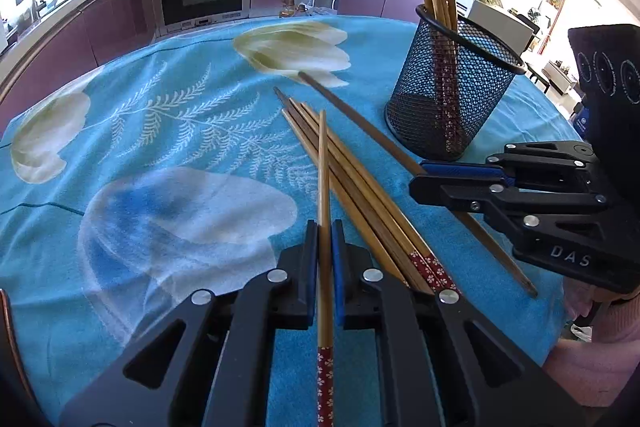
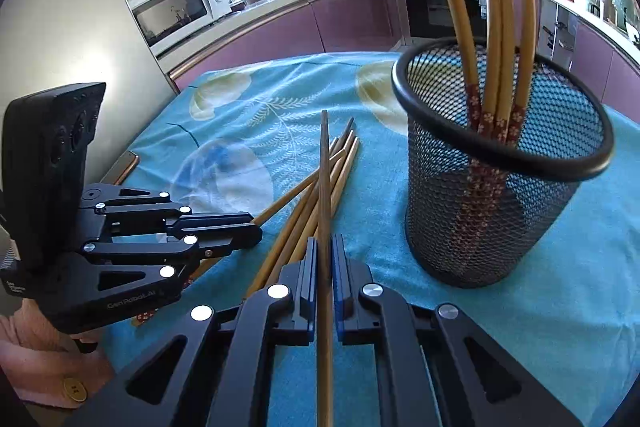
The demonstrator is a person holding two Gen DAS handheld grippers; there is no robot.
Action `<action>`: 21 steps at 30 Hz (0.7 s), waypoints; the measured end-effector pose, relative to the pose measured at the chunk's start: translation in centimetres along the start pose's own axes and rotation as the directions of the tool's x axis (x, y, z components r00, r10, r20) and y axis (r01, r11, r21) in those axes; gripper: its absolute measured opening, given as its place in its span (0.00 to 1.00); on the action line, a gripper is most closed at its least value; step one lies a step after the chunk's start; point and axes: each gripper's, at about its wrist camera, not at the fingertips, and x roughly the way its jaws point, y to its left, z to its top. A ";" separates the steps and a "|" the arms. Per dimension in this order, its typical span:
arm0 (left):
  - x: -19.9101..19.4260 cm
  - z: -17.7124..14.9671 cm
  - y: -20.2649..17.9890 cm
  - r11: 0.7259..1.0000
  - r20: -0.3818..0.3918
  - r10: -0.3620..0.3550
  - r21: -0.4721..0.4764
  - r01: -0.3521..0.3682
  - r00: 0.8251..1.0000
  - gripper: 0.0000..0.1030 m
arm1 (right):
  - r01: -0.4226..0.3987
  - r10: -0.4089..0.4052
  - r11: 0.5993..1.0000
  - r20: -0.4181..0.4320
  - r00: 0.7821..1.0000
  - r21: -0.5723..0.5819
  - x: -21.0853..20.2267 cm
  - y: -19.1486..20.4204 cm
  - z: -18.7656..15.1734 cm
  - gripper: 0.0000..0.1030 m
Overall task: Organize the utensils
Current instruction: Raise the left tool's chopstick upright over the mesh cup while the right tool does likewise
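A: Where do the chopsticks stand?

B: A loose pile of chopsticks [image 1: 360, 183] lies on the blue tablecloth [image 1: 160, 147], and the mesh holder [image 2: 508, 163], at two o'clock from the pile in the left wrist view, already has four standing in it, patterned ends down.

A: And the tongs?

B: Both are closed tight, each on one stick. The left gripper [image 1: 325, 255] pinches a light chopstick [image 1: 323, 167] along its length, red patterned end toward the camera. The right gripper [image 2: 325, 259] clamps a darker chopstick [image 2: 325, 163], tip pointing to twelve o'clock — the holder sits at two o'clock from it, near.

A: So which step is this?

B: I'd judge pick-up done, transfer pending. Next, each stick needs lifting clear of the pile, tipping upright and lowering inside the rim — one hand at a time, so the grippers don't collide.
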 end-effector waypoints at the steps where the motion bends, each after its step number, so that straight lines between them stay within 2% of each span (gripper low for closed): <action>1: -0.3 0.1 0.0 1.000 0.009 -0.001 0.000 0.001 1.000 0.07 | -0.001 0.001 1.000 0.009 1.000 -0.001 -0.4 0.0 0.0 0.06; 8: -2.8 0.8 -0.2 1.000 0.070 -0.018 0.009 0.018 0.997 0.07 | -0.020 0.022 1.000 0.091 0.996 -0.020 -3.5 0.2 0.3 0.06; 12: -4.7 1.6 -0.7 0.998 0.114 -0.054 0.026 0.051 0.992 0.07 | -0.017 0.020 0.999 0.144 0.989 -0.028 -5.5 0.1 0.7 0.06; 21: -9.7 3.0 -1.5 0.987 0.229 -0.157 0.057 0.148 0.961 0.07 | 0.005 0.001 1.000 0.263 0.965 -0.022 -10.1 -0.7 1.6 0.06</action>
